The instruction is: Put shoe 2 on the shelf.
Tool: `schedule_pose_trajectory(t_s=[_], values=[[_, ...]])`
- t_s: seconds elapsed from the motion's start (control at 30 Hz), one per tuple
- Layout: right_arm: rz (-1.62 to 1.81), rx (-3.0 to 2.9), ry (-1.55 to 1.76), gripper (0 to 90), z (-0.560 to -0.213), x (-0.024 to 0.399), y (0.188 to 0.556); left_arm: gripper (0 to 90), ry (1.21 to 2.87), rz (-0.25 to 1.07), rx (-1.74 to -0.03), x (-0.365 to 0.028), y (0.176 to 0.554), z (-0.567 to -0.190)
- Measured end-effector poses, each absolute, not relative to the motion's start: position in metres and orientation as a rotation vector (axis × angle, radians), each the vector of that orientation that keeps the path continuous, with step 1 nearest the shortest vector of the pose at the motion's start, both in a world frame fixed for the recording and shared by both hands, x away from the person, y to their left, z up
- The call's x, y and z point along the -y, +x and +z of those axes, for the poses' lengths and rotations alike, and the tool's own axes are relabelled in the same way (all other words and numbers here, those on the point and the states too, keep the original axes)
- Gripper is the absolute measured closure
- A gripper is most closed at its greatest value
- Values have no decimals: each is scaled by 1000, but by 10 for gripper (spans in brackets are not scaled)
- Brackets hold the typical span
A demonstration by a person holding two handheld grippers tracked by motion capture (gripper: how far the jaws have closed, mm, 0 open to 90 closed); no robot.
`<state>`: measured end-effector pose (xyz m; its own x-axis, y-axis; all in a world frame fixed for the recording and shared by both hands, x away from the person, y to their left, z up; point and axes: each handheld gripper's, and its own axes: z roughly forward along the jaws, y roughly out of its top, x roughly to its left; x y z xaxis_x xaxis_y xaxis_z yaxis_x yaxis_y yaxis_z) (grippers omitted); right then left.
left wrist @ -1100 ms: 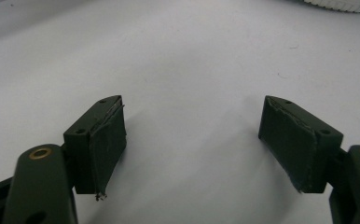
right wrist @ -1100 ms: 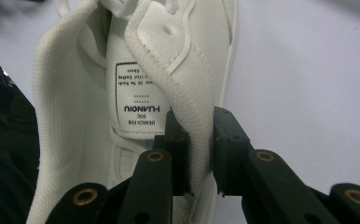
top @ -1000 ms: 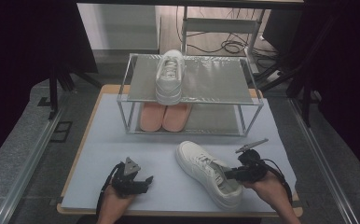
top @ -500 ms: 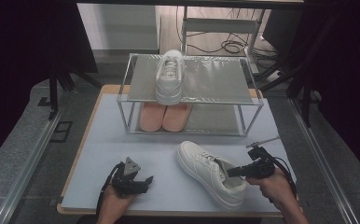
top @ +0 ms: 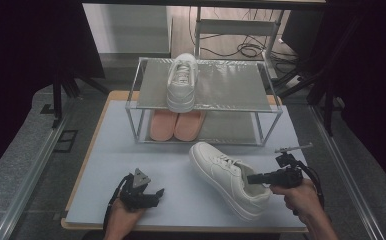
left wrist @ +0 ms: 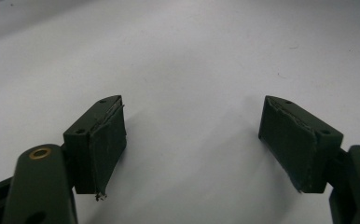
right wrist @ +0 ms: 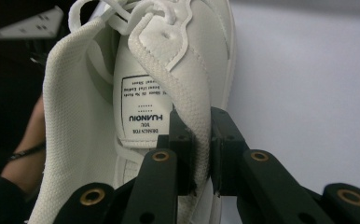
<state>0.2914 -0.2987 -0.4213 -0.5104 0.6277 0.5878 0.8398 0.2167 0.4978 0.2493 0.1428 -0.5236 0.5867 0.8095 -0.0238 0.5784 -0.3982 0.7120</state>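
Observation:
A white sneaker point(top: 220, 172) lies slantwise on the pale tabletop point(top: 146, 155), toe toward the rack. My right gripper point(top: 252, 178) is shut on the edge of its heel collar; the right gripper view shows the pads point(right wrist: 183, 140) pinching the mesh-lined collar point(right wrist: 194, 107) beside the labelled insole. My left gripper point(top: 157, 193) rests near the table's front left, jaws pointing right. In the left gripper view it point(left wrist: 192, 135) stands open over bare table with nothing between the fingers.
A metal two-tier rack point(top: 276, 112) stands at the back of the table. A second white sneaker point(top: 182, 82) sits on its top shelf and a pink pair point(top: 176, 125) on the lower one. Cables lie on the floor beyond.
My right hand has drawn to the right and a little upward, keeping its hold on the sneaker's collar, and the heel has followed slightly. The left hand has stayed put.

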Motion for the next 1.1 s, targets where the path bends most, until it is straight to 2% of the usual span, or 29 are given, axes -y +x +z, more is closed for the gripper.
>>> schedule_pose_trajectory(t_s=[1.1], values=[[-1518, 2034, -1391, 812, -353, 324, 293, 227, 2126, 432, -1095, -143, 250, -524]])
